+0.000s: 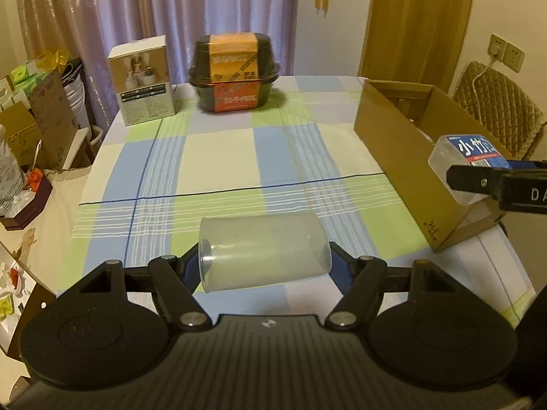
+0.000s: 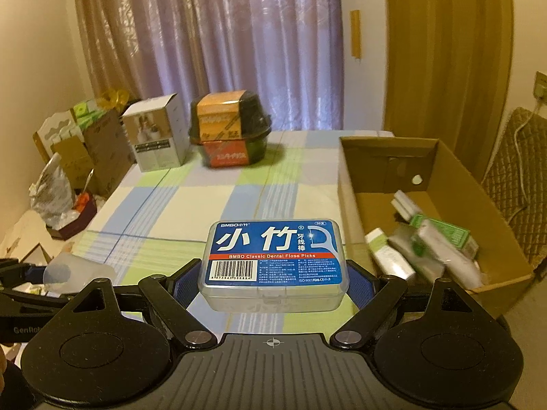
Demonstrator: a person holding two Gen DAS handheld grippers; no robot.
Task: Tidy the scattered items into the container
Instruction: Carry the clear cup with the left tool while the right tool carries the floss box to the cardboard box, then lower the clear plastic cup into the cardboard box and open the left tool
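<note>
The clear plastic cup (image 1: 265,253) is lying sideways, pinched between the left gripper (image 1: 265,263) fingers and lifted above the checked tablecloth (image 1: 222,157). Over on the other side, the right gripper (image 2: 273,273) is clamped on a dental floss pick box (image 2: 273,259), blue label facing up, held just left of the cardboard box (image 2: 352,205). From the left wrist view that floss box sits right over the carton's near wall.

Inside the cardboard box there's already a little pile: green and white packets (image 2: 441,239), kind of blurry so I can't read them.

At the far end of the table, a white product box (image 1: 143,80) stands beside a black instant meal bowl (image 1: 236,73) with an orange sleeve, both in front of purple curtains (image 1: 191,17).
</note>
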